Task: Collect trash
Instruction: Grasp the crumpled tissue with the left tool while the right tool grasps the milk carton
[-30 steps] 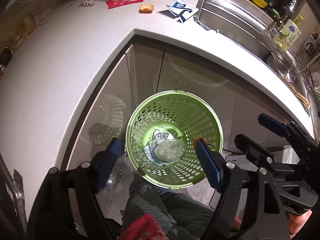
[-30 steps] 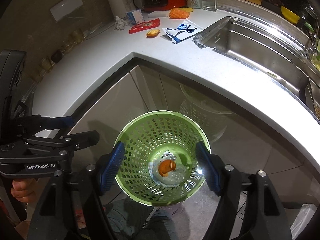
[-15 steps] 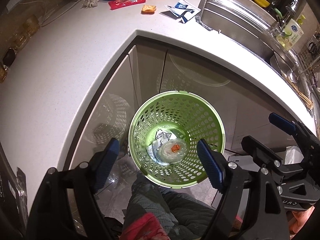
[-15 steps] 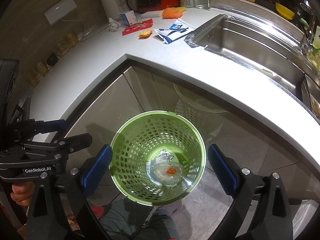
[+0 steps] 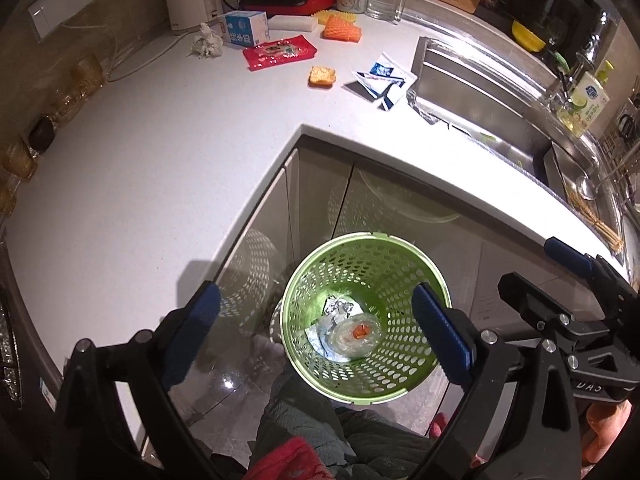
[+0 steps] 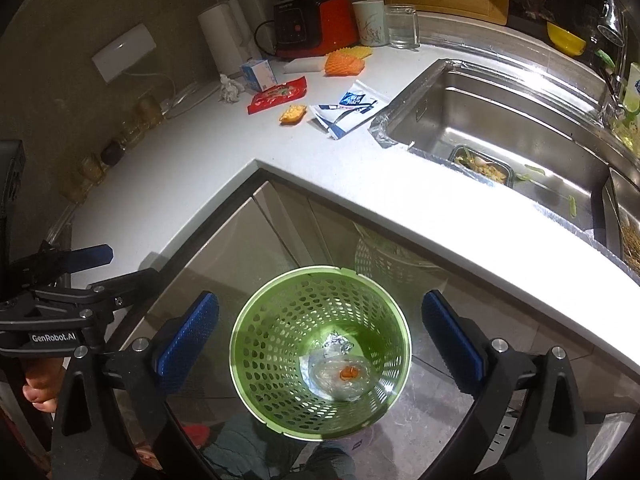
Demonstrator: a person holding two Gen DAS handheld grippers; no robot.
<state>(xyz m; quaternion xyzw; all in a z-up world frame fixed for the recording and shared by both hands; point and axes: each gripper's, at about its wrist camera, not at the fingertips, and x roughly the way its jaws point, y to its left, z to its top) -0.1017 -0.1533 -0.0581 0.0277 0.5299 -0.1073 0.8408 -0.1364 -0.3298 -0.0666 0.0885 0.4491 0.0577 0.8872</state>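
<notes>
The white bench (image 6: 208,184) carries a red wrapper (image 6: 277,95), a blue-white packet (image 6: 349,110) and a crumpled tissue (image 6: 229,88) near its back corner. Below the bench edge stands the green perforated basket (image 6: 276,320), containing foil, clear film and an orange scrap (image 6: 347,373). Left claw (image 5: 316,312) and right claw (image 6: 320,336) are both released, holding nothing, above the basket.

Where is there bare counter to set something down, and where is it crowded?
The white counter is bare along its left run, from the jars at the wall to the inner corner. The strip in front of the sink is bare too. It is crowded at the back: milk carton, red wrapper, bread piece, blue-white packet.
</notes>
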